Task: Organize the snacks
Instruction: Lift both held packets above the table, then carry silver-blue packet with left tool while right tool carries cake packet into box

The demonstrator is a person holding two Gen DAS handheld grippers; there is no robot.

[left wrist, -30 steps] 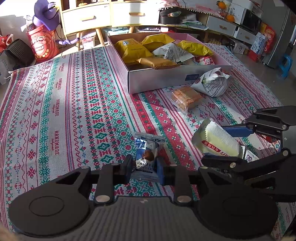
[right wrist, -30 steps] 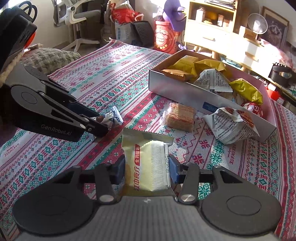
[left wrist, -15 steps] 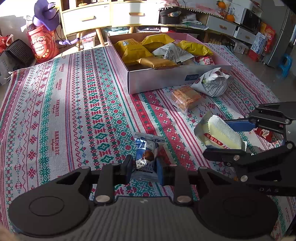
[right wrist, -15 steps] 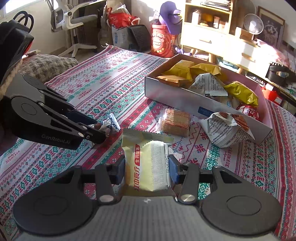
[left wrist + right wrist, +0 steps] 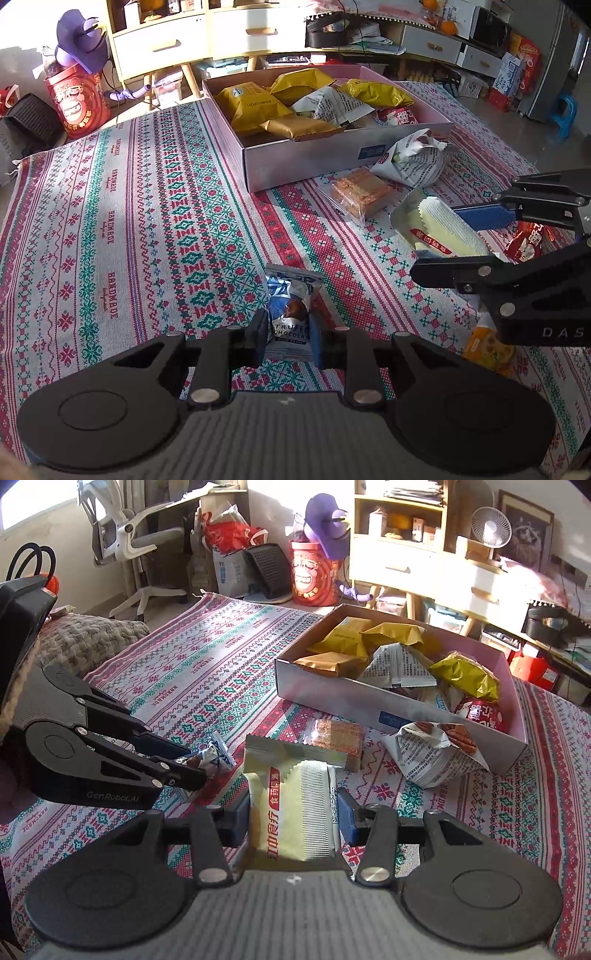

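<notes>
My left gripper is shut on a blue truffle chocolate packet, held just above the patterned cloth. It also shows in the right wrist view. My right gripper is shut on a pale yellow biscuit packet with a red label, lifted off the cloth; the packet shows in the left wrist view too. The open snack box with yellow and white packets stands ahead of both grippers.
On the cloth in front of the box lie a clear-wrapped brown biscuit and a white printed packet. A red packet and an orange packet lie at the right. Furniture and a red bin stand beyond the cloth.
My right gripper has risen and moved toward the box with the yellow packet. My left gripper holds the chocolate packet in much the same place.
</notes>
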